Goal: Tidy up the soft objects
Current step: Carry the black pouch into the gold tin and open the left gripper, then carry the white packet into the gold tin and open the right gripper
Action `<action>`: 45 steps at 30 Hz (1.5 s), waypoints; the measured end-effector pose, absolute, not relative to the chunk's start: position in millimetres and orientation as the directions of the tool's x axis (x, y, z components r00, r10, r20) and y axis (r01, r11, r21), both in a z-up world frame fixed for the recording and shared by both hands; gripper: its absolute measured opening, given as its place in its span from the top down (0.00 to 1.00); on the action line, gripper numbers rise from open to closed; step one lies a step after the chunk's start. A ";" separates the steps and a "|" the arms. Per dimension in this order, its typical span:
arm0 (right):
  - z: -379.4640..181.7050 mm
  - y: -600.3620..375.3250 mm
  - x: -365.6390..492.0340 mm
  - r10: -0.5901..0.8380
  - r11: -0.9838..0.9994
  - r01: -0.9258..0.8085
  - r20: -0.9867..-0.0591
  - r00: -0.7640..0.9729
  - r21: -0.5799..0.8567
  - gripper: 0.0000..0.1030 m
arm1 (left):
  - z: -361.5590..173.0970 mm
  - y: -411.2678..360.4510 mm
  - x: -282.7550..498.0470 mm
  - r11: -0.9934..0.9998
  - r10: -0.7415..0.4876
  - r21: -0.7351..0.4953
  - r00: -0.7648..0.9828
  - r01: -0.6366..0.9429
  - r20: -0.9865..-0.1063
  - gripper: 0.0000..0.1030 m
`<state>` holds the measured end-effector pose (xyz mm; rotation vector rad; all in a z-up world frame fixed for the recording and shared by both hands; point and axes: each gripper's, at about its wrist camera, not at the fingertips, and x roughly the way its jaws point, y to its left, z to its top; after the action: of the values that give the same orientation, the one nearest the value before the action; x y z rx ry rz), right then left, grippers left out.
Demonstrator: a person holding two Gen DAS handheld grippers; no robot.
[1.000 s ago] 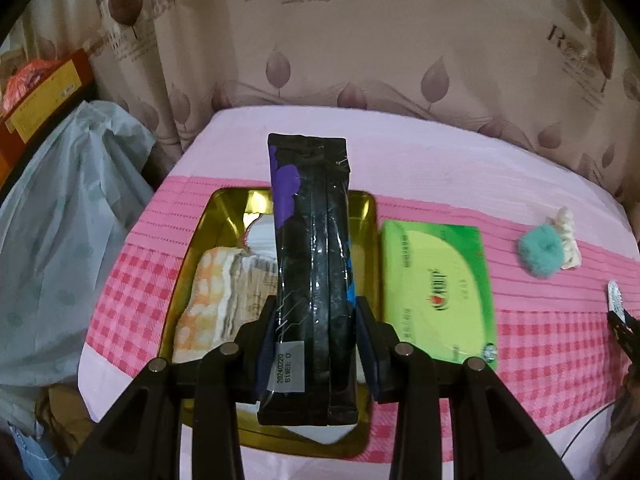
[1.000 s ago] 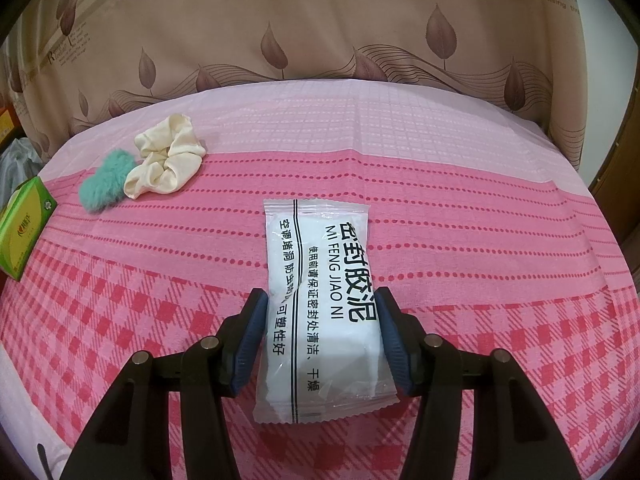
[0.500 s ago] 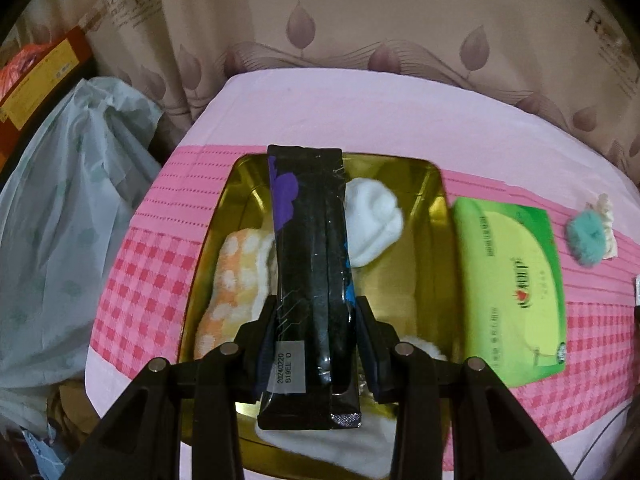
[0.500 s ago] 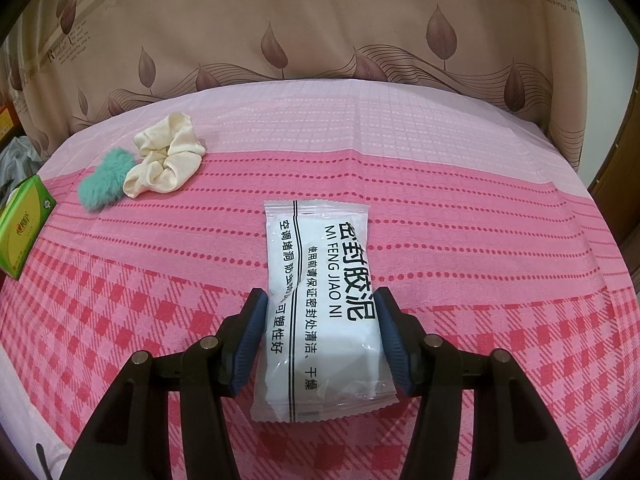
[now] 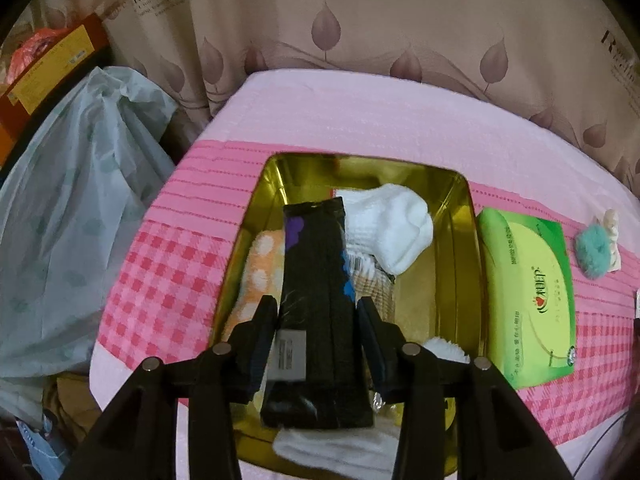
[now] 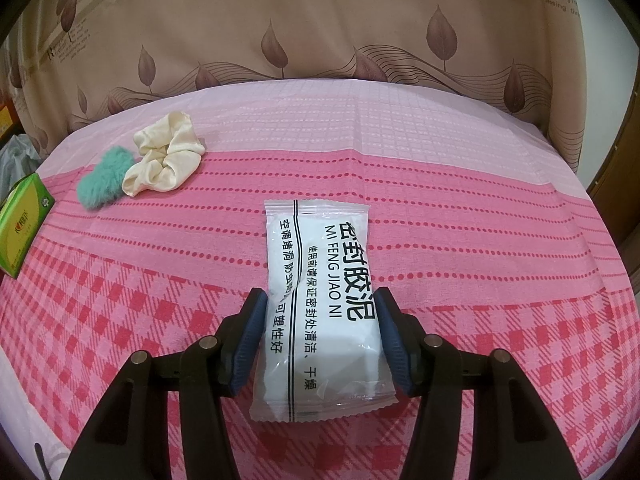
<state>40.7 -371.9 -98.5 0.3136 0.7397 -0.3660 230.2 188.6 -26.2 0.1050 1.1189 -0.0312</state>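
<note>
Hovering over the gold tin [image 5: 460,264], left tool [image 5: 316,312] has just been opening; the black packet [image 5: 314,280] sits between its pads, gap showing at 3 o'clock. White sock [image 5: 392,228] lies at the tin's 12. Right tool [image 6: 320,320] pinches the white sachet [image 6: 324,292] on the pink tabletop [image 6: 480,240].
</note>
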 end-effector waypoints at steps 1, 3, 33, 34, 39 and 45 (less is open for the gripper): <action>-98.6 -372.0 40.4 -0.212 0.891 0.429 -0.701 0.681 0.147 0.49 | -22.0 189.9 227.5 0.995 0.023 0.064 0.446 0.076 -0.895 0.59; -98.7 -372.7 40.4 -0.213 0.892 0.429 -0.702 0.680 0.145 0.49 | -14.0 192.0 221.0 0.996 0.016 0.054 0.461 0.071 -0.887 0.59; -97.0 -361.9 39.8 -0.275 0.868 0.485 -0.714 0.644 0.103 0.53 | -11.4 251.5 115.0 0.985 0.131 0.040 0.582 -0.167 -0.803 0.58; -96.3 -357.6 41.1 -0.281 0.866 0.491 -0.714 0.641 0.099 0.54 | -11.6 253.0 115.0 0.984 0.135 0.039 0.580 -0.175 -0.803 0.58; -92.8 -338.1 44.9 -0.276 0.872 0.481 -0.714 0.643 0.096 0.54 | -13.2 262.9 115.4 0.978 0.130 0.010 0.577 -0.206 -0.807 0.58; -83.1 -301.1 55.4 -0.230 0.906 0.411 -0.701 0.675 0.099 0.54 | -12.5 266.6 114.8 0.972 0.149 0.011 0.578 -0.235 -0.802 0.58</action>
<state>55.4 -301.1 -83.1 0.2579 0.7475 -0.3650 114.8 266.6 -12.5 -0.0998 0.9275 0.2246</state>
